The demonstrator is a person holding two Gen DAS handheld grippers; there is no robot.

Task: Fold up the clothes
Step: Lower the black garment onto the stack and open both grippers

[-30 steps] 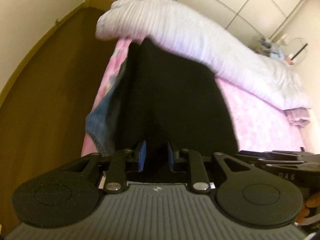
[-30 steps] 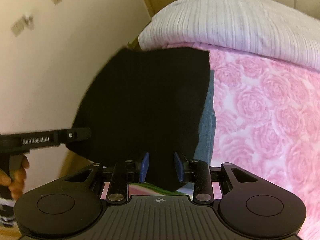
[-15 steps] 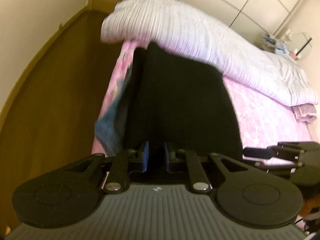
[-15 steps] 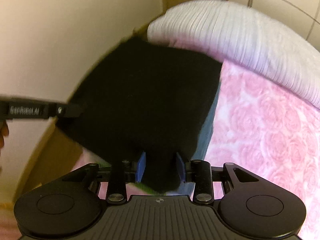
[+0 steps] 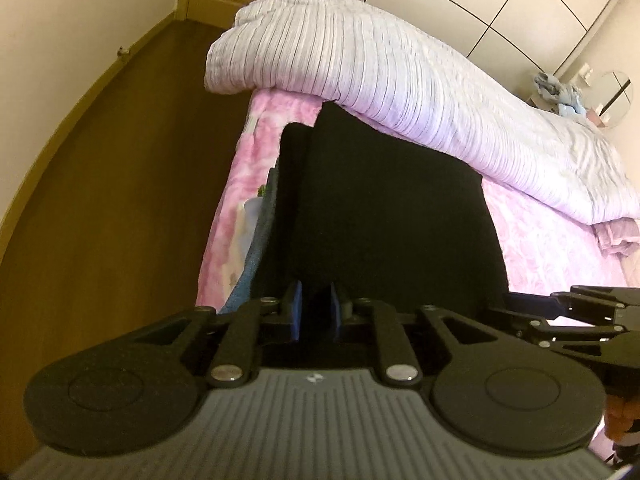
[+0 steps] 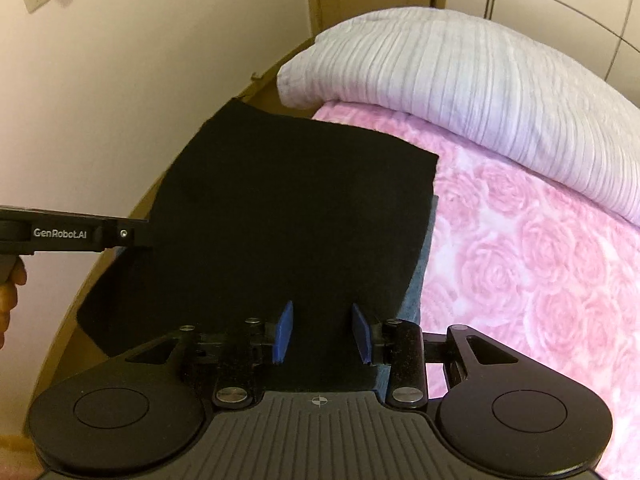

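Observation:
A black garment [image 5: 384, 216] hangs stretched between my two grippers over the edge of the bed; it also fills the middle of the right wrist view [image 6: 288, 216]. My left gripper [image 5: 316, 312] is shut on its near edge, blue pads pinching the cloth. My right gripper [image 6: 322, 332] is shut on the other part of the same edge, with cloth bunched between its blue pads. Each gripper shows in the other's view: the right one at the right [image 5: 576, 312], the left one at the left [image 6: 76, 234]. A blue denim piece [image 5: 256, 256] lies under the garment.
The bed has a pink rose-patterned cover [image 6: 528, 240] and a rolled white striped duvet [image 5: 400, 80] along its far side. Brown wooden floor [image 5: 112, 200] lies to the left of the bed. A cream wall [image 6: 140, 60] and wardrobe doors [image 5: 500, 0] stand behind.
Both grippers have risen and pulled back a little with the black garment, which now hangs flatter and more spread. Both stay shut on it.

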